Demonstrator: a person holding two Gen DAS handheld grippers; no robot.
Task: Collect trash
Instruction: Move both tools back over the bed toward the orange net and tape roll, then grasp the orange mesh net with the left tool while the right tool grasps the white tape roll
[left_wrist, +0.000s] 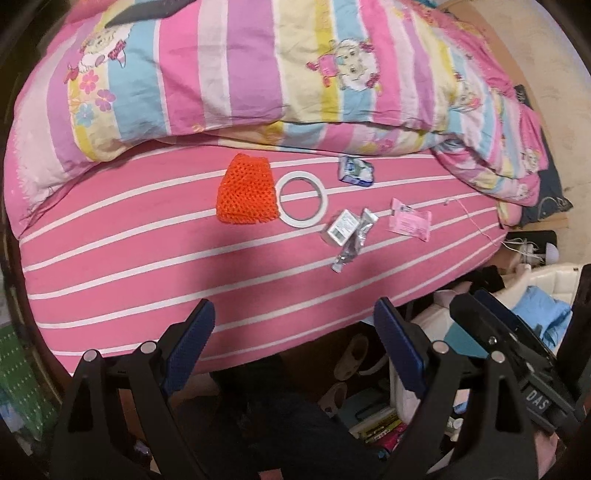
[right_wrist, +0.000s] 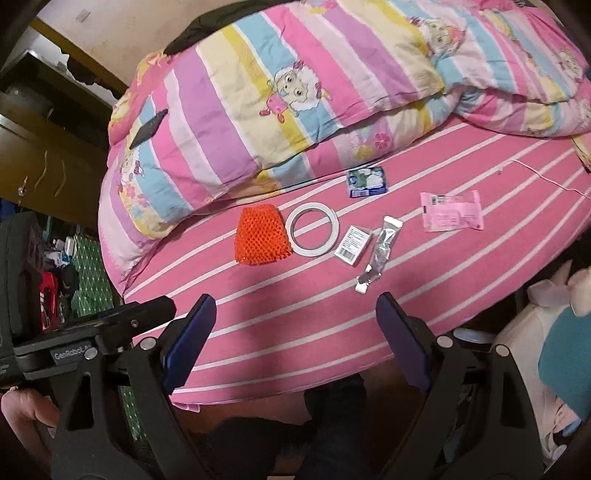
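Several bits of trash lie on the pink striped bed sheet (left_wrist: 129, 266): an orange foam net (left_wrist: 245, 194), a white tape ring (left_wrist: 302, 200), a small white box (left_wrist: 340, 229), a silver wrapper (left_wrist: 356, 236), a pink packet (left_wrist: 409, 220) and a blue-white packet (left_wrist: 355, 170). The right wrist view shows the same net (right_wrist: 262, 236), ring (right_wrist: 313, 232), box (right_wrist: 353, 245), silver wrapper (right_wrist: 380, 254), pink packet (right_wrist: 451, 216) and blue packet (right_wrist: 366, 181). My left gripper (left_wrist: 295, 328) and right gripper (right_wrist: 295, 325) hang open above the bed's near edge, nothing between their fingers.
A striped cartoon quilt (left_wrist: 258, 74) is heaped at the back of the bed, with a dark phone (right_wrist: 147, 128) on it. A thin white cable (right_wrist: 543, 177) trails on the right. Clutter, slippers (left_wrist: 351, 356) and books fill the floor below the edge.
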